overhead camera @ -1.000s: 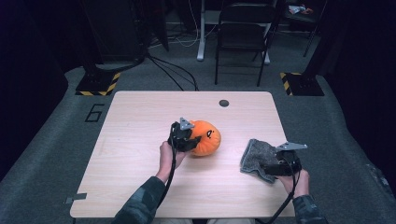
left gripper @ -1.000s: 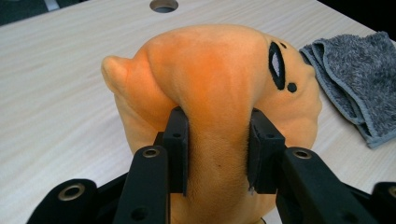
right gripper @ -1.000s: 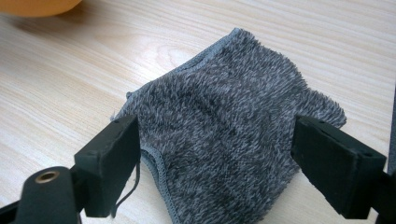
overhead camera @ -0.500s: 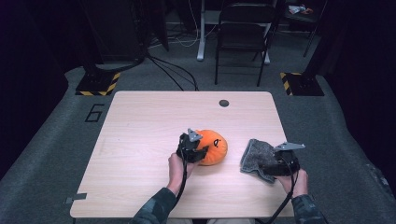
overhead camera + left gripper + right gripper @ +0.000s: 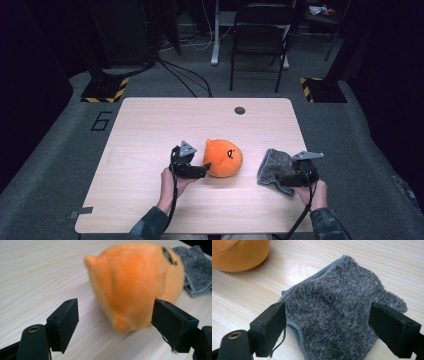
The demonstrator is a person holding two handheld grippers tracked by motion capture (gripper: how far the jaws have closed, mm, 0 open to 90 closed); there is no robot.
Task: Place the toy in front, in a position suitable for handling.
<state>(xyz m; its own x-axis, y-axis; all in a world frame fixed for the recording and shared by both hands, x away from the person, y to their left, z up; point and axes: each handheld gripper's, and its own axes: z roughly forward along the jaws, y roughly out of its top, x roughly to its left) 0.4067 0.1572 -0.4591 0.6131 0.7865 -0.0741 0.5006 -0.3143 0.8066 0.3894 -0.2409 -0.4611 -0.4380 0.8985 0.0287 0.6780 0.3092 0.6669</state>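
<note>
Orange plush toy [image 5: 223,158] mid-table, left gripper [image 5: 115,322] jaws just opened wide, toy free between them. Right gripper [image 5: 328,327] wide over grey cloth [image 5: 274,167] near the table's [image 5: 150,120] right edge, not clamping.

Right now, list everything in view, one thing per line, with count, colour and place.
plush toy: one, orange with a black face mark, near the table's middle, lying on the wood
cloth: one, grey and fluffy, on the table to the right of the plush toy
table: one, light wood, centre of the high view
round insert: one, dark, in the tabletop near its far edge
chair: one, black, on the floor beyond the table
striped floor plates: two, yellow and black, at the table's far corners
left gripper: one, black, jaws just opened and apart on either side of the plush toy
right gripper: one, black, jaws open over the cloth
</note>
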